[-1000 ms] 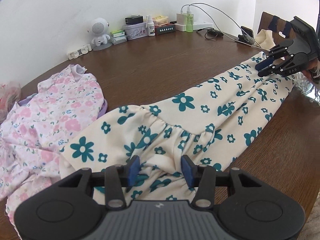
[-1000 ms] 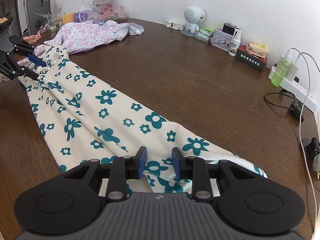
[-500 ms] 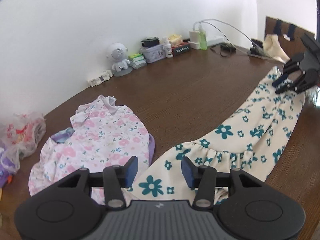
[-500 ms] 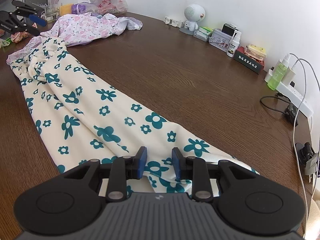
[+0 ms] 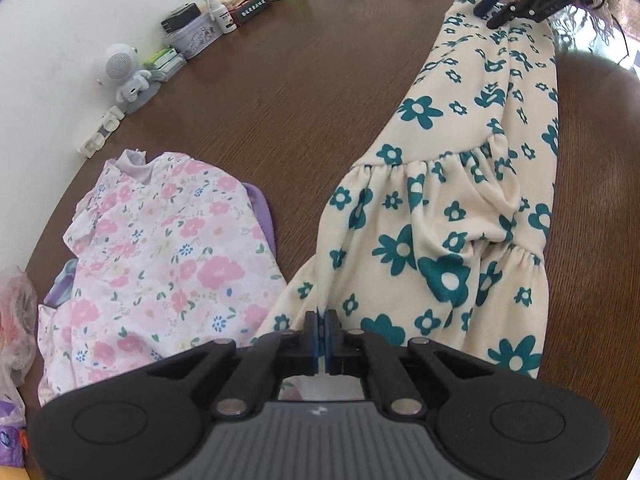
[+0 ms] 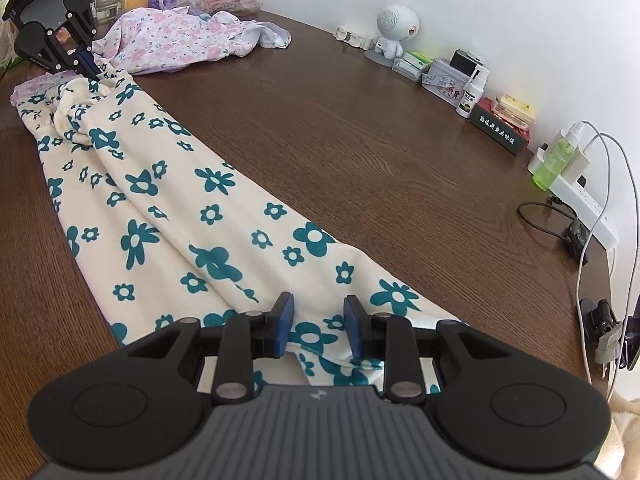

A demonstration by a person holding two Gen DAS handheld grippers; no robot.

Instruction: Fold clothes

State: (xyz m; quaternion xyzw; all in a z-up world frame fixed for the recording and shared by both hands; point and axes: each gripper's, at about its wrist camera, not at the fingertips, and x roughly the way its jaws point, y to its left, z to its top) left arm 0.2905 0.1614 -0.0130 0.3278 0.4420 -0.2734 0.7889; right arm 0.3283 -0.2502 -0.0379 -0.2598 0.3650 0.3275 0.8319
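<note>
A cream garment with teal flowers [image 5: 452, 216] lies stretched along the brown table; it also shows in the right wrist view [image 6: 168, 216]. My left gripper [image 5: 322, 330] is shut on the garment's gathered corner next to the pink pile; it shows at the far left of the right wrist view [image 6: 86, 62]. My right gripper [image 6: 319, 326] is open, its blue pads on either side of the garment's other end; it shows at the top right of the left wrist view [image 5: 494, 6].
A pink floral garment [image 5: 160, 256] lies bunched to the left of the teal one. Along the wall stand a white robot figure [image 6: 396, 32], small boxes and bottles [image 6: 472, 88], a green bottle [image 6: 556, 160] and a power strip with cables [image 6: 588, 208]. Plastic bags [image 5: 16, 312] lie at the left edge.
My left gripper has moved to the garment's corner beside the pink pile and closed on it. My right gripper has stayed open over the other end.
</note>
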